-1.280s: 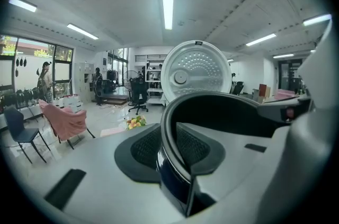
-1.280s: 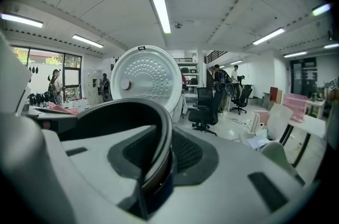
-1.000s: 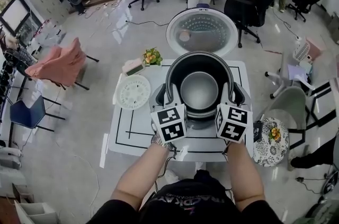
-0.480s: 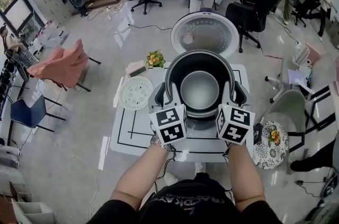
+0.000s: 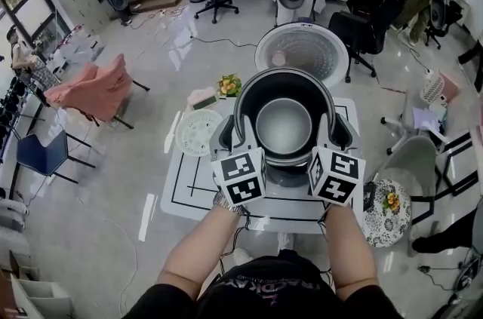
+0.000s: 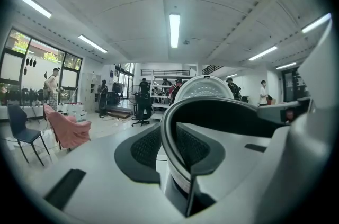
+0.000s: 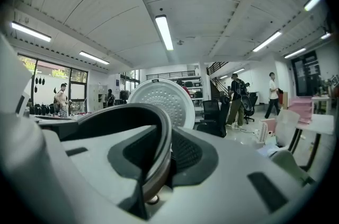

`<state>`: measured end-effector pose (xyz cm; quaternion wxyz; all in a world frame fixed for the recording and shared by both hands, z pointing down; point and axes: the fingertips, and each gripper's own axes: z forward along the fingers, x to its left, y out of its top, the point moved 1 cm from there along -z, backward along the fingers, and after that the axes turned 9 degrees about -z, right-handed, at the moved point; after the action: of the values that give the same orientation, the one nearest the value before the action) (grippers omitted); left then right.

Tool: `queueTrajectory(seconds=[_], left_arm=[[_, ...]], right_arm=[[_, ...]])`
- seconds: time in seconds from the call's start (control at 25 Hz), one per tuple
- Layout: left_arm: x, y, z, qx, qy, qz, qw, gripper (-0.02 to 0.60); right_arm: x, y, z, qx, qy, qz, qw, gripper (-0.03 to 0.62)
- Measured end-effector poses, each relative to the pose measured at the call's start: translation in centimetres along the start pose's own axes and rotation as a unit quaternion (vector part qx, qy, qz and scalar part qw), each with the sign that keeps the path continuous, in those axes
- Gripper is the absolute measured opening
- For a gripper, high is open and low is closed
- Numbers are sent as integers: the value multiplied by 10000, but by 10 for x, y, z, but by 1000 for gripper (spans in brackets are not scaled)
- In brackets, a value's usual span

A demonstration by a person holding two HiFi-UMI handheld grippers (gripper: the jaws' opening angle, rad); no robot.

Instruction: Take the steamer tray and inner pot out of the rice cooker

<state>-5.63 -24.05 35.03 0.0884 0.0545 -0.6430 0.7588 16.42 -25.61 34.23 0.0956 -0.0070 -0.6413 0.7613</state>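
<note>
While both grippers point nearly level at the rice cooker (image 5: 285, 176), each pinches the rim of the inner pot (image 5: 284, 127).

Left gripper (image 5: 243, 130): jaws closed on the pot's left rim, one pad inside against the dark lining, one outside on the light wall; confirmed in left gripper view.

Right gripper (image 5: 326, 130): same grip on the right rim, pads on either side of the wall; confirmed in right gripper view.

Pot sits level between the two marker cubes, directly over the cooker body. Whether its base is clear of the body cannot be told.

Cooker lid (image 5: 304, 53) stands open behind the pot.

Steamer tray (image 5: 198, 132): white perforated disc, flat on the white table (image 5: 189, 193), just left of the cooker, apart from both grippers.

Small potted plant (image 5: 229, 86) at the table's far edge, behind the tray.
</note>
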Motion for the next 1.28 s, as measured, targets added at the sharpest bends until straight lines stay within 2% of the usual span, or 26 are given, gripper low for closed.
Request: queueTrajectory(seconds=[0.56, 0.96, 1.28], left_arm=[[59, 26, -37, -314, 479, -114, 9983, 89], [137, 34, -78, -403, 1165, -212, 9921, 89], [207, 22, -111, -297, 1688, -266, 9848, 89]], right_arm=[[62, 26, -9, -289, 531, 53, 9982, 91], [148, 33, -11, -276, 1289, 12, 9913, 89], [225, 18, -12, -83, 1850, 10, 9827, 89]])
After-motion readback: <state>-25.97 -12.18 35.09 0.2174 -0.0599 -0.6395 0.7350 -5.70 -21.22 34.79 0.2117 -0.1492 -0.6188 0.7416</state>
